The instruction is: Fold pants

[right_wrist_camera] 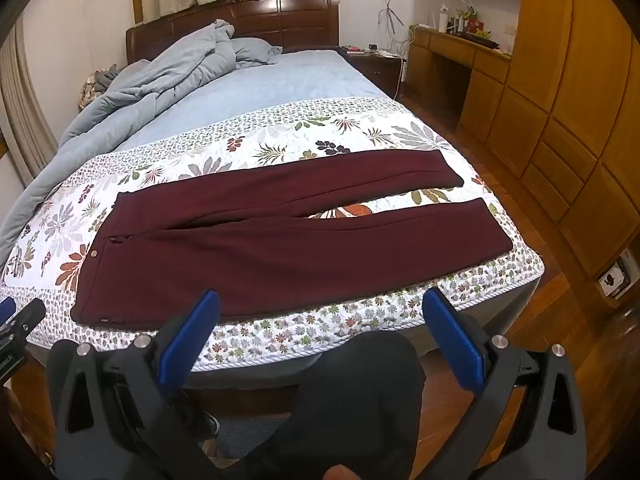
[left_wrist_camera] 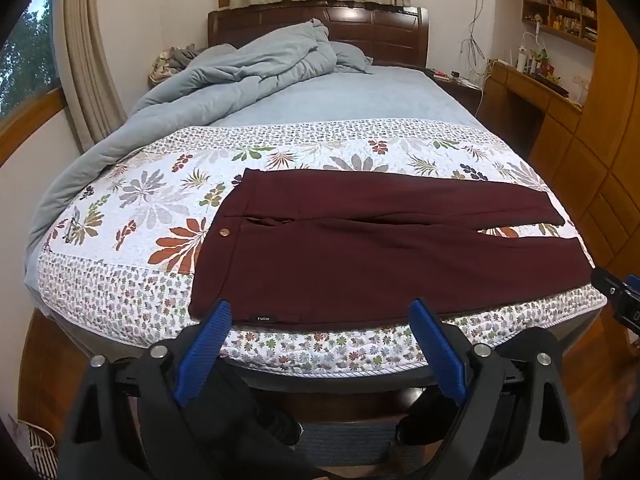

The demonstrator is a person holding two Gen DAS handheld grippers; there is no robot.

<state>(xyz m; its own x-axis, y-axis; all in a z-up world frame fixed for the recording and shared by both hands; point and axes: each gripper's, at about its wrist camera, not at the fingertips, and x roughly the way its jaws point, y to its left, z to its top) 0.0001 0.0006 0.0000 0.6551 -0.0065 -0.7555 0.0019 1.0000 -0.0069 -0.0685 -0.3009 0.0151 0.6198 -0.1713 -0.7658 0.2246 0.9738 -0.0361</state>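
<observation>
Dark maroon pants lie flat and unfolded on the floral quilt, waistband to the left, both legs stretching right with a gap between them. They also show in the right wrist view. My left gripper is open and empty, hovering at the bed's near edge just before the waist and hip part. My right gripper is open and empty, at the near edge before the lower leg. Part of the right gripper shows at the right of the left wrist view.
A rumpled grey-blue duvet is piled at the far left of the bed by the wooden headboard. A wooden desk and wardrobe stand right. The person's dark-clothed legs are below the grippers.
</observation>
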